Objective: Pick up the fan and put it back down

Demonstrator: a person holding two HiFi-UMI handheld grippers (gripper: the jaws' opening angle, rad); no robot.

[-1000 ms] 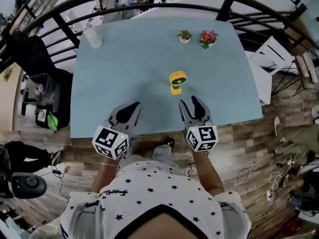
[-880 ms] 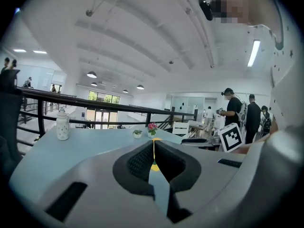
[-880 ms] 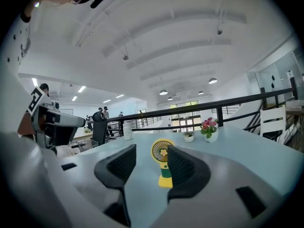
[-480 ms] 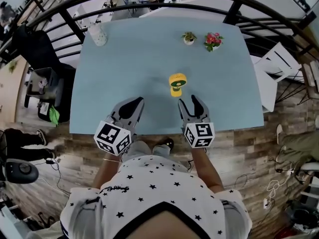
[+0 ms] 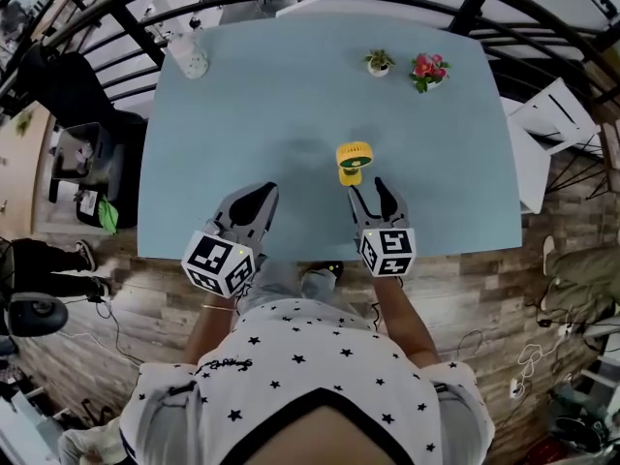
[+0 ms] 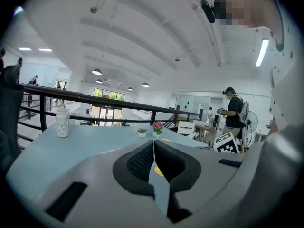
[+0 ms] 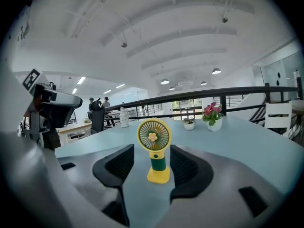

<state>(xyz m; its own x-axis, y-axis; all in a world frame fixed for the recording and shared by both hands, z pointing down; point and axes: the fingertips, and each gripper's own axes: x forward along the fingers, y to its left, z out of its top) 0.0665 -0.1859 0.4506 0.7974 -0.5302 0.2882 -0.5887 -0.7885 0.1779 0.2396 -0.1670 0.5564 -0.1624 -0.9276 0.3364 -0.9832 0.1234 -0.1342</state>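
One yellow fan (image 5: 353, 162) stands upright on the blue table (image 5: 271, 105), just ahead of the right gripper (image 5: 372, 194), whose empty jaws have just been opening. The left gripper (image 5: 254, 197) is clenched on nothing. Two far pots: one (image 5: 379, 63) holds greenery, one (image 5: 429, 71) pink flowers. One white bottle (image 5: 191, 58).

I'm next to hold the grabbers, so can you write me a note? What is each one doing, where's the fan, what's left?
Left gripper: shut, empty, over the near edge of the table.
Right gripper: jaws have just been opening, now wide apart, gripping nothing.
Fan: upright on the table, just ahead of the right gripper's tips, untouched.
Done: nothing yet.
Left: grip the fan, lift it, set it back down.
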